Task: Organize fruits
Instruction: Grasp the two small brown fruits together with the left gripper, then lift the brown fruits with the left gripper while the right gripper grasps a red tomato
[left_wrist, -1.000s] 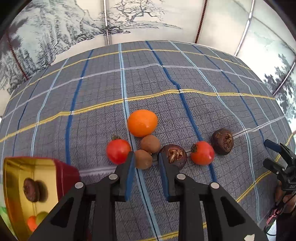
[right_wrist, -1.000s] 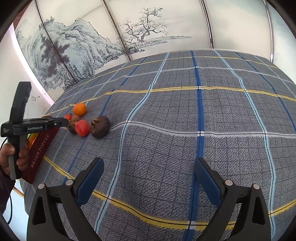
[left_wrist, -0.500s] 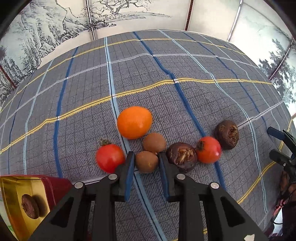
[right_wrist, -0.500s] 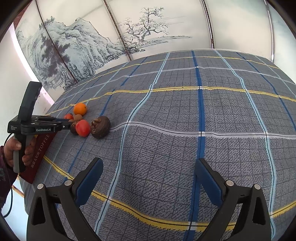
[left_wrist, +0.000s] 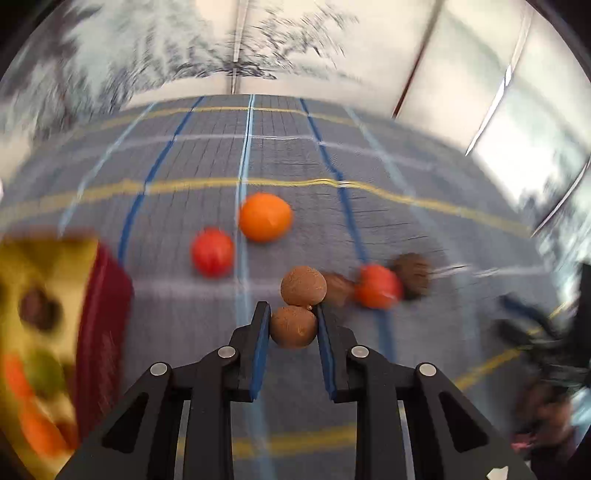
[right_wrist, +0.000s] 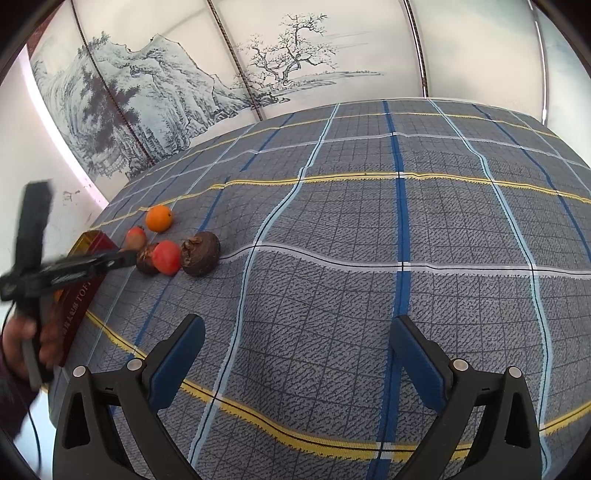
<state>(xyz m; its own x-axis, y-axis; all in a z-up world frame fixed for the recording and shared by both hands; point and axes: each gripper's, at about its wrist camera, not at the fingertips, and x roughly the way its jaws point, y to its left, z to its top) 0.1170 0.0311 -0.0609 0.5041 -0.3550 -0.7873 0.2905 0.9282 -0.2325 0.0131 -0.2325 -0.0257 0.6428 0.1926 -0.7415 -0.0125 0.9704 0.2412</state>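
In the left wrist view my left gripper (left_wrist: 292, 317) is shut on a small brown round fruit (left_wrist: 293, 326), lifted off the cloth. A second brown fruit (left_wrist: 303, 286) lies just beyond it. Around it lie an orange (left_wrist: 265, 217), two red tomatoes (left_wrist: 212, 252) (left_wrist: 377, 286) and two dark brown fruits (left_wrist: 412, 275), blurred. The red and gold tin (left_wrist: 55, 332) at the left holds several fruits. In the right wrist view my right gripper (right_wrist: 295, 347) is open and empty above the cloth, far from the fruit cluster (right_wrist: 168, 256) and the left gripper (right_wrist: 125, 260).
The table is covered with a grey plaid cloth (right_wrist: 369, 258). A painted screen (right_wrist: 221, 74) stands behind the table. The tin (right_wrist: 79, 295) stands at the table's left edge. The person's left hand (right_wrist: 22, 343) holds the left gripper's handle.
My left gripper has closed on the near brown fruit and lifted it, swinging left so the tin shows larger. The left view is now motion-blurred. The right gripper has not moved.
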